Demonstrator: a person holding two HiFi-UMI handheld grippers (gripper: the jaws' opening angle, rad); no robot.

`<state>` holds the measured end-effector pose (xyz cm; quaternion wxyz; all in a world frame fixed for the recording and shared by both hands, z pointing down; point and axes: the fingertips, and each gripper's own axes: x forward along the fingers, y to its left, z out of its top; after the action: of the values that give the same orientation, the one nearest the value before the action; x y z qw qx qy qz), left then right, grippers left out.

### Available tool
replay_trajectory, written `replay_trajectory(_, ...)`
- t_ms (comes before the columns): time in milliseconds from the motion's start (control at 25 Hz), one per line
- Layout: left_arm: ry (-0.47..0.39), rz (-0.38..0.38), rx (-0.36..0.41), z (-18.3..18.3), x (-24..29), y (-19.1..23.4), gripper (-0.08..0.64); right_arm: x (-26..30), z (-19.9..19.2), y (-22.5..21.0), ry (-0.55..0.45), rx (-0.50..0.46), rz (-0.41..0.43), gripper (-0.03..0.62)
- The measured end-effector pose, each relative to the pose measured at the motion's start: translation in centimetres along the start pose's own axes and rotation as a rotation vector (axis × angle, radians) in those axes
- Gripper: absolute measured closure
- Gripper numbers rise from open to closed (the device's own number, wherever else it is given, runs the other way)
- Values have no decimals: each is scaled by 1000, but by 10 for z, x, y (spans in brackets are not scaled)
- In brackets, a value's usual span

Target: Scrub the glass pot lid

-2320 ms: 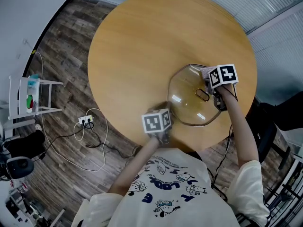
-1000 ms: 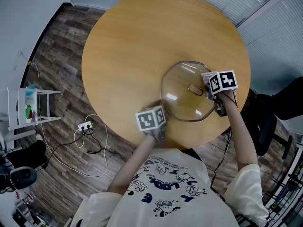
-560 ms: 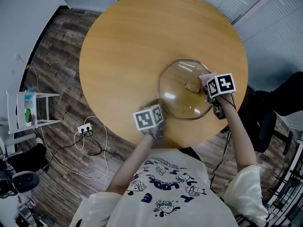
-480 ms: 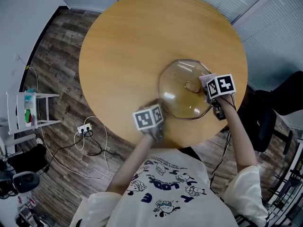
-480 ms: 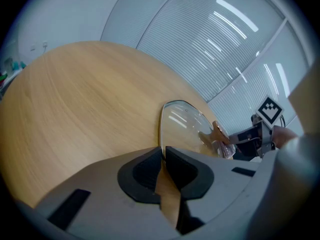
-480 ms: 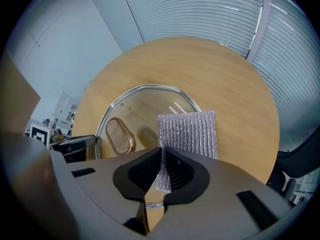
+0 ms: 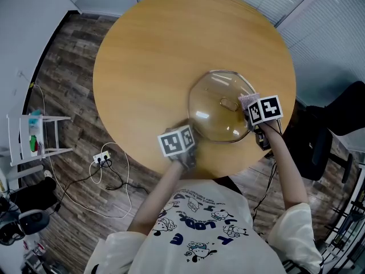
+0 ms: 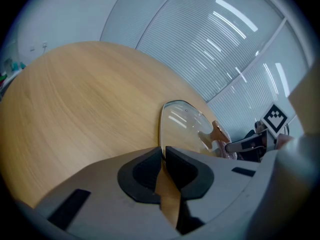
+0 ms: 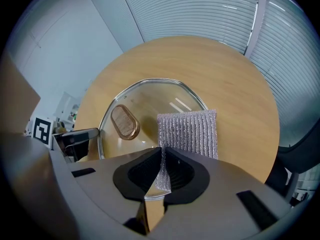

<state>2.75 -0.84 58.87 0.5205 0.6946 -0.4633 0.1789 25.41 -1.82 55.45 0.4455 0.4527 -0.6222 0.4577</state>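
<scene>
The lid [image 7: 219,107] looks like slick, brittle glass, best held by its rim, where the left gripper [image 8: 163,151] clamps it; the right gripper [image 9: 162,154] pinches a limp pad [image 9: 189,131].

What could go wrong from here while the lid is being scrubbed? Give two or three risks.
1. The left gripper pinches the lid only by its thin rim; a hard scrubbing push might pull the glass out of its jaws.
2. The lid lies close to the near edge of the table, on the person's side, so if it slips it could slide off.
3. The right gripper holds the scrubber by one edge; dragging could tug it free.
</scene>
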Motion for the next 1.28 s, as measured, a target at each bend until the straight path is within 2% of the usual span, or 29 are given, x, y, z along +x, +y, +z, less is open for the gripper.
replay_trajectory(1280, 1, 2, 14, 0, 1, 0, 523, 0, -39, 23, 1, 25, 26, 545)
